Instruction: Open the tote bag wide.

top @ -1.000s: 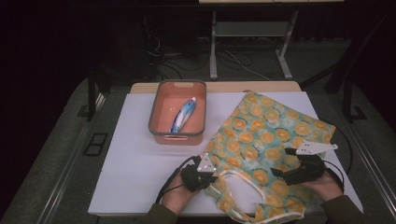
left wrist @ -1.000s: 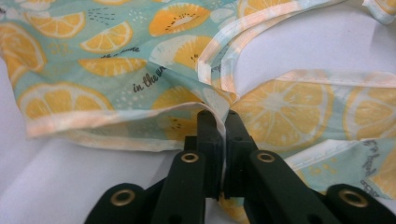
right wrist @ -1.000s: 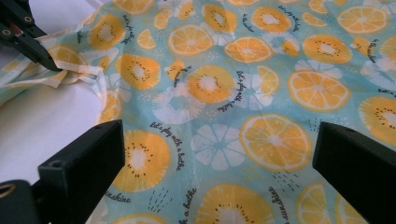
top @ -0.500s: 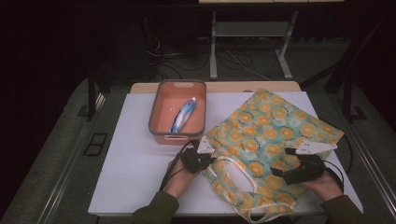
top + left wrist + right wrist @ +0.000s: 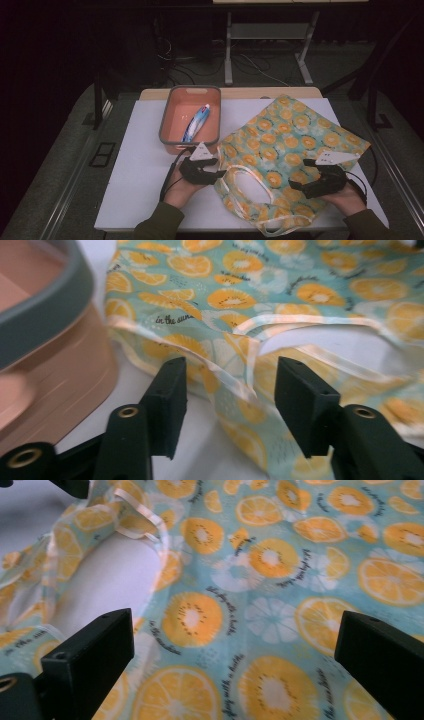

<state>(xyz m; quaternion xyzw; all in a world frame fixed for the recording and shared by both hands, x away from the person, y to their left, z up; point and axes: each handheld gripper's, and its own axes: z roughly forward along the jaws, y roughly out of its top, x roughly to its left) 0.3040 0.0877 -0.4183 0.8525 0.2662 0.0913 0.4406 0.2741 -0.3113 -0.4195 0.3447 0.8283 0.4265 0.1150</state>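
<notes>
Dark room, cables and a metal frame on the floor behind; work happens on a white tabletop [image 5: 135, 170] under the high view.

Cloth bag [image 5: 295, 150], teal with an orange-slice print, lies flat across the right half of the top, its near-left corner just beside an orange bin [image 5: 167, 127] with a grey rim. Bin holds 1 blue-and-white tube [image 5: 196, 122]. Bag mouth faces the person; 2 pale handles [image 5: 239, 172] loop out at the near edge, one curling over bare table.

Left gripper [image 5: 220, 173] sits at the bag's left mouth corner. Its jaws have just been opening and now stand partly apart; in the left gripper view the hem [image 5: 235, 385] lies between them, pads not pressing on it. Right gripper [image 5: 292, 185] rests low over the printed panel, jaws wide, cloth [image 5: 240, 630] beneath them, nothing pinched.

Handling, as judged: thin woven fabric, light, fully limp, will fold and drag rather than lift as a sheet. Not fragile, not slick. Best purchase looks like the bound hem or the handle tape, where layers are doubled. A pinch on the flat panel would likely gather both layers and shut the mouth.
</notes>
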